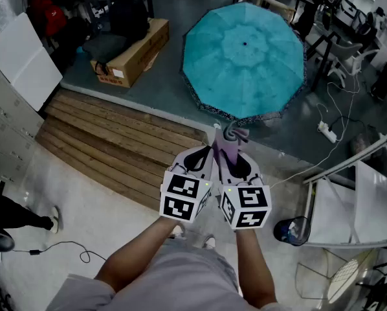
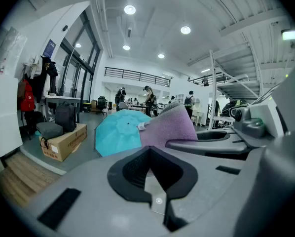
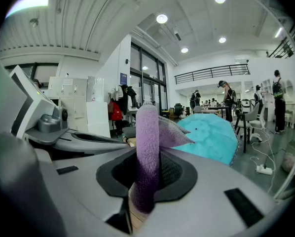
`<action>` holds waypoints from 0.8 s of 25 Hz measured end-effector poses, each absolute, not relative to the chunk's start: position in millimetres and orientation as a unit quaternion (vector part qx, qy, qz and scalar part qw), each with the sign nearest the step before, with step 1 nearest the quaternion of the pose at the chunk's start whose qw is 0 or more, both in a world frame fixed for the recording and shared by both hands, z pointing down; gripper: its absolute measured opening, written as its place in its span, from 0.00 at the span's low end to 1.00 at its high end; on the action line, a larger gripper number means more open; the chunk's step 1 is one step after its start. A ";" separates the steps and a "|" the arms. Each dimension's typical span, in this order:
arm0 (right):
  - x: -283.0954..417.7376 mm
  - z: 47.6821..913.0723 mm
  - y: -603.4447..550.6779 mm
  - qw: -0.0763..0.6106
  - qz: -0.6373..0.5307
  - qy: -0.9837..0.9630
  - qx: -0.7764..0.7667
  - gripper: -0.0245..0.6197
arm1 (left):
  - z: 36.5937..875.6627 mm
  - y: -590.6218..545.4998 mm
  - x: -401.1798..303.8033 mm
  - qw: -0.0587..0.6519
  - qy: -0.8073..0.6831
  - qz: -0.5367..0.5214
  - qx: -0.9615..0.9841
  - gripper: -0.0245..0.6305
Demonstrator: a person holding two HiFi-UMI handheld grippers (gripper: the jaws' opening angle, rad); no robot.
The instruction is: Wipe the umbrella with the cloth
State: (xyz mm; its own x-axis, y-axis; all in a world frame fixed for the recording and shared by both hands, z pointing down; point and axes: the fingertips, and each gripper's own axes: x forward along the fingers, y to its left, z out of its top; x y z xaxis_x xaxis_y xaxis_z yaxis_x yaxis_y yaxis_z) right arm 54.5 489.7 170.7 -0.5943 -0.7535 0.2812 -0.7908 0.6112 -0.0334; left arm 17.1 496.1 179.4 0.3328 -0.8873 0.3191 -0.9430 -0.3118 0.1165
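Right gripper view: purple cloth (image 3: 147, 132), clenched by right gripper (image 3: 146, 179).
Left gripper view: left gripper (image 2: 155, 181) closed, empty.
Risk: cloth slipping (narrow pinch) short of teal umbrella (image 1: 244, 57), upper centre.

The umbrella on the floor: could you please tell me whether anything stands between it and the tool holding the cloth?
Nothing visible does. The right tool grips the purple cloth, and the open teal umbrella lies ahead on the grey floor, with only floor between them. The cardboard box sits off to the left.
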 end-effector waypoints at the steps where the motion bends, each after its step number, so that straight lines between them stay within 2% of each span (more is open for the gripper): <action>1: 52.9 170.9 488.8 0.121 0.077 -0.889 0.435 0.15 | 179.8 495.1 15.7 0.142 -0.568 0.099 0.805 0.04; 12: 33.4 174.8 477.3 0.124 0.080 -0.886 0.440 0.15 | 184.5 482.6 -0.7 0.150 -0.559 0.093 0.810 0.04; 20: -0.4 177.6 461.6 0.134 0.075 -0.882 0.445 0.15 | 186.1 464.6 -37.8 0.154 -0.558 0.085 0.811 0.04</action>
